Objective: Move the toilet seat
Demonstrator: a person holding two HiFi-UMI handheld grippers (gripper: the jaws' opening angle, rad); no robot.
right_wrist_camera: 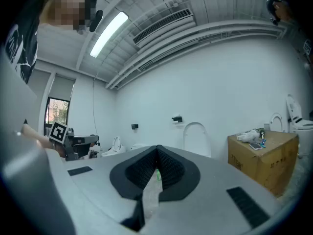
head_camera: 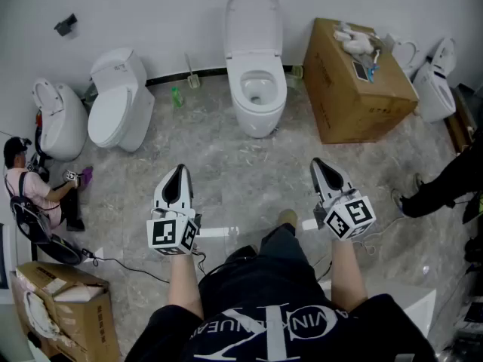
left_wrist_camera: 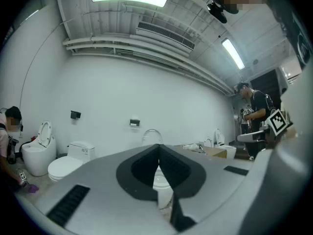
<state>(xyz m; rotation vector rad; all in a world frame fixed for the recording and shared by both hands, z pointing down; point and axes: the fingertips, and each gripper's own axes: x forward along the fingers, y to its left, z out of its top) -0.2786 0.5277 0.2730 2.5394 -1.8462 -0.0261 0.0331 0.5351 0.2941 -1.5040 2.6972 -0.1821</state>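
Note:
A white toilet (head_camera: 256, 100) stands against the far wall in the head view, its lid (head_camera: 253, 17) raised upright and the bowl open. My left gripper (head_camera: 179, 170) and right gripper (head_camera: 319, 163) are held level over the marble floor, well short of the toilet, one on each side of it. Both are shut with nothing between the jaws. In the left gripper view the left gripper (left_wrist_camera: 157, 156) points at the toilet (left_wrist_camera: 161, 187), which shows just behind the closed tips. In the right gripper view the right gripper (right_wrist_camera: 157, 159) points left of the raised lid (right_wrist_camera: 196, 138).
A cardboard box (head_camera: 355, 89) with white items on top stands right of the toilet. Two more toilets (head_camera: 119, 100) (head_camera: 59, 119) stand at the left, others (head_camera: 436, 81) at the far right. A person (head_camera: 30, 194) crouches at the left, and another person's leg (head_camera: 445, 183) is at the right. A green bottle (head_camera: 176, 96) lies on the floor.

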